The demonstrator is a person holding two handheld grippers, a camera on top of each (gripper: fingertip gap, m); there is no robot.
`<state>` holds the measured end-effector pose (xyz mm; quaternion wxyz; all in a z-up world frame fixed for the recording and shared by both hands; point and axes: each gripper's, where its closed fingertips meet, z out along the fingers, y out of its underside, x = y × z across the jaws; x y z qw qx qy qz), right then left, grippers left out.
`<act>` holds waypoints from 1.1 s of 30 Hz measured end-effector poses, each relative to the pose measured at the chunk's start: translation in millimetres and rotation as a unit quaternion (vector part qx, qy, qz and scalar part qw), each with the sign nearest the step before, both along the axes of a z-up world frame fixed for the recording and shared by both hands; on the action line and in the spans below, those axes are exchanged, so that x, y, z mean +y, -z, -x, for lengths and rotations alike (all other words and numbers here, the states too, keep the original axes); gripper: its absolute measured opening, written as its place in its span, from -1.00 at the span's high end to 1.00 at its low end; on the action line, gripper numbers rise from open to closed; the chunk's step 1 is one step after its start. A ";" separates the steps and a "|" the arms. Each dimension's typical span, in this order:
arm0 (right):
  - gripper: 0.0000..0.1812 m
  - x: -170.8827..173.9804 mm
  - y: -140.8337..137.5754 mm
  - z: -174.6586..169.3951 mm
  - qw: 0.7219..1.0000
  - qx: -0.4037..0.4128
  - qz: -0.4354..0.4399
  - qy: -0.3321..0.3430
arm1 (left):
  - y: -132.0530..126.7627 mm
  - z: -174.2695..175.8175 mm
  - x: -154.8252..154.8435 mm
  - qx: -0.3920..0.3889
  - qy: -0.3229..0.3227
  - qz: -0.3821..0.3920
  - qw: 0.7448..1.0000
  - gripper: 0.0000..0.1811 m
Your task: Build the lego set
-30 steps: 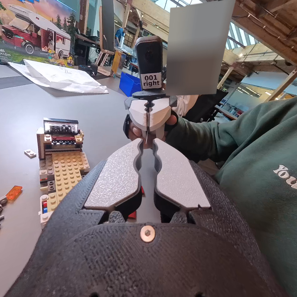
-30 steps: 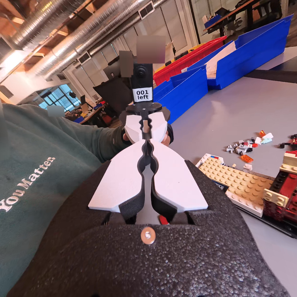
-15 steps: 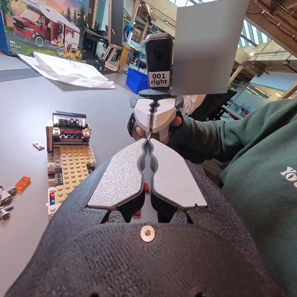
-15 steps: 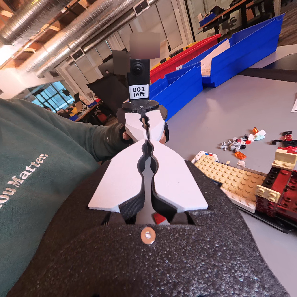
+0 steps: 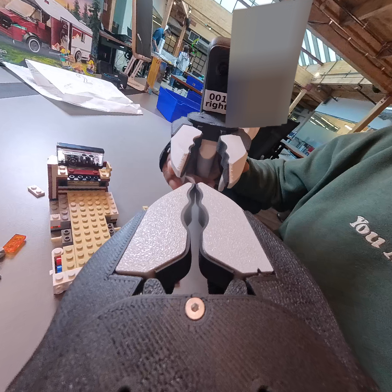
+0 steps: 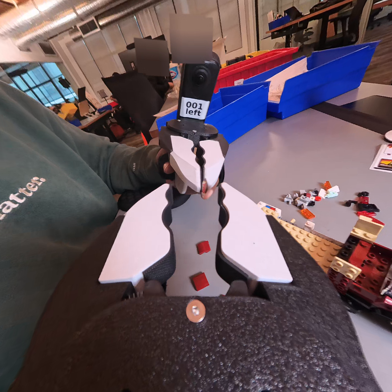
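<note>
My left gripper (image 5: 194, 186) is shut, and the right wrist view shows a small thin piece (image 6: 204, 187) pinched at the tips of the left gripper (image 6: 202, 188). My right gripper (image 6: 194, 186) is open, its fingers either side of the left gripper's tip; it also shows in the left wrist view (image 5: 202, 180). Both are held above the grey table. The partly built lego camper (image 5: 82, 212), a tan studded floor with a dark red cab, lies to the left; it also shows in the right wrist view (image 6: 360, 261). Two small red pieces (image 6: 203, 247) lie on the table below my right gripper.
Loose small pieces (image 6: 307, 197) and an orange tile (image 6: 307, 213) lie beyond the camper. A small tan plate (image 5: 36, 191) and an orange tile (image 5: 14, 242) lie at the left. A white paper bag (image 5: 80, 91) and the set box (image 5: 42, 31) are at the back. Blue bins (image 6: 318, 84) stand far right. From either gripper's tips it is about 12 centimeters to the partly built lego camper (image 5: 82, 212). It turns up in the right wrist view (image 6: 301, 235) as well.
The right gripper, shut on the thin piece before, has opened. The left gripper has closed on that piece. Both grippers stay tip to tip.
</note>
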<state>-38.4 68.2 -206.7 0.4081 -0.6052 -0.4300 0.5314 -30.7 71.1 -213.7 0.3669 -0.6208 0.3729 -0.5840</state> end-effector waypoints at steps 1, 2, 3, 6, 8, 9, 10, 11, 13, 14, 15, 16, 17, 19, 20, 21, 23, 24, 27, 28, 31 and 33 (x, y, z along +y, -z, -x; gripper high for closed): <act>0.50 1.4 0.6 -0.5 1.000 -0.004 -0.005 0.006 | -1.3 0.2 -1.0 -0.005 0.005 0.005 1.000 1.00; 0.47 3.3 1.5 -1.5 1.000 -0.009 -0.009 0.011 | -2.3 0.5 -1.1 -0.009 0.006 0.010 1.000 1.00; 0.47 3.9 1.9 -2.7 1.000 -0.011 -0.010 0.012 | -1.7 1.0 1.2 -0.008 -0.001 0.013 1.000 1.00; 0.55 4.8 -0.3 -5.0 1.000 -0.006 -0.008 0.016 | -2.6 3.4 5.4 -0.021 -0.004 0.045 0.999 1.00; 0.68 7.5 -0.4 -6.0 1.000 -0.003 0.000 0.023 | -1.1 4.7 7.7 -0.029 -0.001 0.074 0.997 1.00; 0.72 9.0 0.5 -6.5 1.000 -0.002 0.009 0.025 | -1.2 5.3 8.5 -0.034 0.001 0.084 0.996 1.00; 0.76 10.4 1.1 -6.9 0.999 0.001 0.019 0.026 | -1.1 5.6 8.9 -0.038 0.003 0.096 0.995 1.00; 0.79 12.4 1.7 -7.5 0.999 0.004 0.030 0.029 | -0.1 5.6 9.2 -0.038 0.005 0.104 0.994 1.00; 0.85 15.3 3.2 -7.9 0.998 0.008 0.046 0.033 | 2.6 4.9 8.5 -0.035 0.010 0.115 0.993 1.00; 0.87 16.2 4.0 -7.8 0.998 0.008 0.051 0.035 | 2.8 4.4 7.6 -0.036 0.013 0.118 0.992 1.00; 0.88 17.0 4.6 -7.6 0.998 0.008 0.054 0.037 | 2.9 4.0 7.1 -0.036 0.014 0.120 0.992 1.00; 0.89 17.2 5.5 -7.1 0.998 0.007 0.057 0.037 | 3.4 3.5 6.5 -0.034 0.015 0.119 0.992 1.00; 0.90 16.9 6.8 -6.5 0.997 0.005 0.061 0.036 | 4.3 3.0 5.8 -0.030 0.016 0.117 0.993 1.00; 0.90 15.9 8.6 -4.9 0.997 0.004 0.068 0.032 | 5.5 2.1 4.9 -0.027 0.018 0.118 0.993 1.00; 0.91 15.3 8.8 -4.1 0.997 0.006 0.072 0.030 | 6.3 1.7 4.8 -0.026 0.018 0.118 0.993 1.00; 0.92 15.0 9.0 -3.4 0.997 0.007 0.075 0.028 | 7.3 1.4 4.7 -0.023 0.018 0.117 0.993 1.00; 0.93 15.2 10.3 -2.5 0.997 0.006 0.078 0.028 | 7.5 1.1 4.4 -0.023 0.019 0.118 0.993 1.00; 0.94 15.3 10.7 -2.4 0.997 0.006 0.078 0.028 | 8.1 1.1 4.6 -0.022 0.019 0.118 0.993 1.00; 0.99 15.5 11.6 -2.2 0.996 0.006 0.081 0.026 | 9.5 0.9 4.8 -0.021 0.020 0.121 0.992 1.00; 1.00 15.6 12.2 -2.1 0.996 0.005 0.081 0.027 | 10.2 0.8 5.1 -0.019 0.019 0.121 0.992 1.00; 1.00 15.6 13.7 -1.9 0.996 0.001 0.082 0.027 | 11.7 1.0 5.4 -0.016 0.020 0.123 0.992 1.00; 1.00 15.7 14.6 -2.0 0.996 -0.002 0.080 0.028 | 12.5 0.8 5.6 -0.014 0.017 0.120 0.993 1.00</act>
